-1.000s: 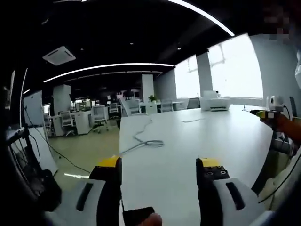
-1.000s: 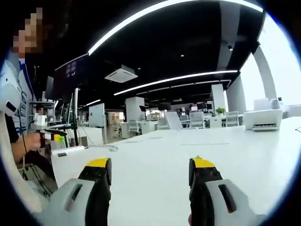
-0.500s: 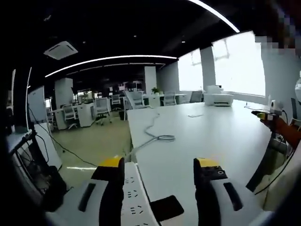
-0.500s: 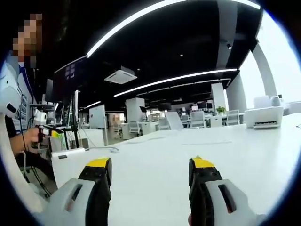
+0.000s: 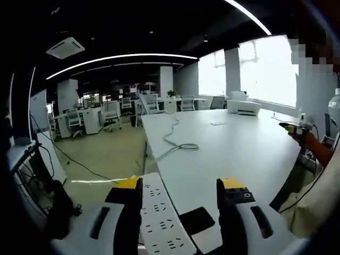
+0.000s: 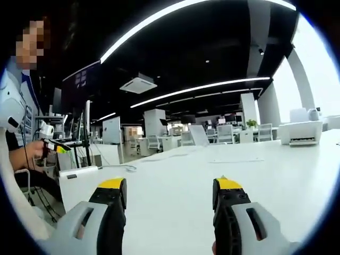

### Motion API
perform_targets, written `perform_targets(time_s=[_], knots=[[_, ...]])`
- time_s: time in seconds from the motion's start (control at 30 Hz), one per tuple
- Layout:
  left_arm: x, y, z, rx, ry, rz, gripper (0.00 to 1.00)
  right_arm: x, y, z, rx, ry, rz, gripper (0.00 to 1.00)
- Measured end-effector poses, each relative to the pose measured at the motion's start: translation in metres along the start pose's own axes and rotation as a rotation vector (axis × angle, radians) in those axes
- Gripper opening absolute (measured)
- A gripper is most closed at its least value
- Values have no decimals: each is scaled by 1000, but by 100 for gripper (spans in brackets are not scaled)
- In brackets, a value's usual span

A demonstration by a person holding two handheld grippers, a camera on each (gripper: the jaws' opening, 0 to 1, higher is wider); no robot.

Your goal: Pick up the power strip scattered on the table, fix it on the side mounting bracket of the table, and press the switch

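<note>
The power strip (image 5: 159,223) is now framed between the wide left gripper (image 5: 178,186) jaws; grasping is approached. The right gripper (image 6: 169,186) is held wide, empty.

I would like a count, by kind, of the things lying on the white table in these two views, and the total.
Power strip: 1
Cable: 1, lying in a loop near the table's edge
Printer: 1, at the far end
Flat black piece beside the power strip: 1
Paper sheet: 1, small and hard to make out
Total: 5
</note>
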State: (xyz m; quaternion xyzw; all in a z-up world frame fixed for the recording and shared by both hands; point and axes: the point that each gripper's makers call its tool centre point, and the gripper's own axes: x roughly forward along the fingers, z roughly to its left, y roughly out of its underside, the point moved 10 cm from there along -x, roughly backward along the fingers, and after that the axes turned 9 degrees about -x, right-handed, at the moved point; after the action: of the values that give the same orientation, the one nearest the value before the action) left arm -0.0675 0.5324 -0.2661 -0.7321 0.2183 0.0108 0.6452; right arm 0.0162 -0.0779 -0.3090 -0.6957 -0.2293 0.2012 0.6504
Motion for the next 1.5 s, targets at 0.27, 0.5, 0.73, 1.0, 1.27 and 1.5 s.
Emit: perform_targets(time_s=[0.27,0.5,0.73,1.0,1.27,1.5], knots=[[-3,4,9,49,33,86,58,6,-1,3,-3,-11,3,61],[-9,2,18,59,62,124,55,7,1,4,6,-12,-1,61],[-10,7,23,97,75,220,56,8,2,6,9,-15,3,61],[-9,12,28,150,80,339,58,8,1,6,19,-18,-5,61],[-10,13,33,204,105,424,54,7,1,6,18,-19,-5,61],[-6,21,39,219,116,502,53,6,2,7,19,-18,-4,61]])
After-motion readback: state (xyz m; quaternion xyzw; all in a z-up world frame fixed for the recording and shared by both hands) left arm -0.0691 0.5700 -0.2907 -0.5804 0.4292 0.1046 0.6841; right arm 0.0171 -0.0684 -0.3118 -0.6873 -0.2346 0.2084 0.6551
